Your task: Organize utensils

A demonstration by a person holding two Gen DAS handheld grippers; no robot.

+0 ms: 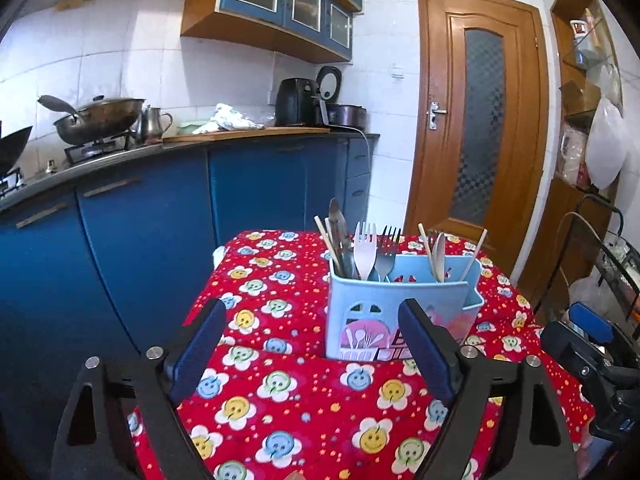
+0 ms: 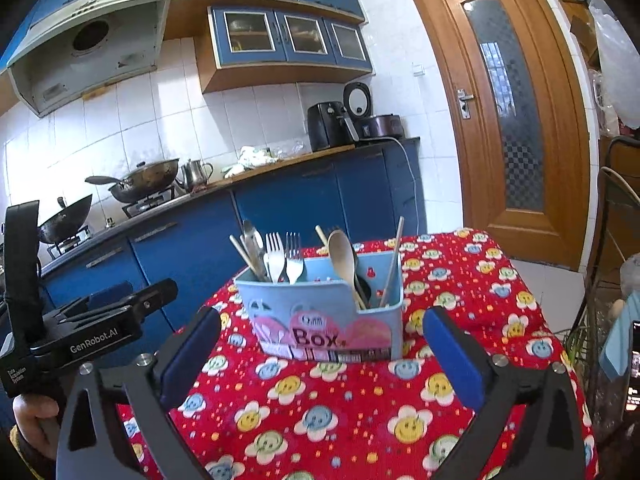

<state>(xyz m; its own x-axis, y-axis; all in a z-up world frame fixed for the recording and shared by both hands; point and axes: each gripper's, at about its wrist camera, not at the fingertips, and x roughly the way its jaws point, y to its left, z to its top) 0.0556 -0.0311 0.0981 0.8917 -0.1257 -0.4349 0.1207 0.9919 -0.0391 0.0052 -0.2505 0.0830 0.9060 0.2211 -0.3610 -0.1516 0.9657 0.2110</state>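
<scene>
So from where I was sitting, the light blue utensil box [image 1: 400, 312] stood upright on the desk [image 1: 304, 408], on that red tablecloth with the smiley flowers, and I used the box as my reference for everything else.

The left claw [image 1: 312, 344] was spread wide with nothing in it, hovering low over the cloth on the near side of the box. Its right finger [image 1: 428, 356] overlapped the box's front face in the left wrist view, though I couldn't tell if it was actually touching. The right claw [image 2: 320, 352] was just as wide and just as empty, also on the near side of the box, with the box sitting between its two blue pads in the right wrist view.

Inside the box, the left compartment held a white fork [image 2: 275, 258] and a metal fork [image 2: 294, 259] side by side, tines up, plus some darker metal pieces and a chopstick [image 2: 245, 254] leaning left. The right compartment had a wooden spoon [image 2: 342, 258] bowl up, with another chopstick [image 2: 393, 260] tilted toward the box's right wall.

Well behind the box ran the blue kitchen cabinets, with a wok [image 2: 148, 178] on the stove, a steel kettle [image 2: 196, 174] beside it and a black air fryer [image 2: 328, 126] further right. A wooden door [image 1: 476, 120] stood behind and right of the box.
</scene>
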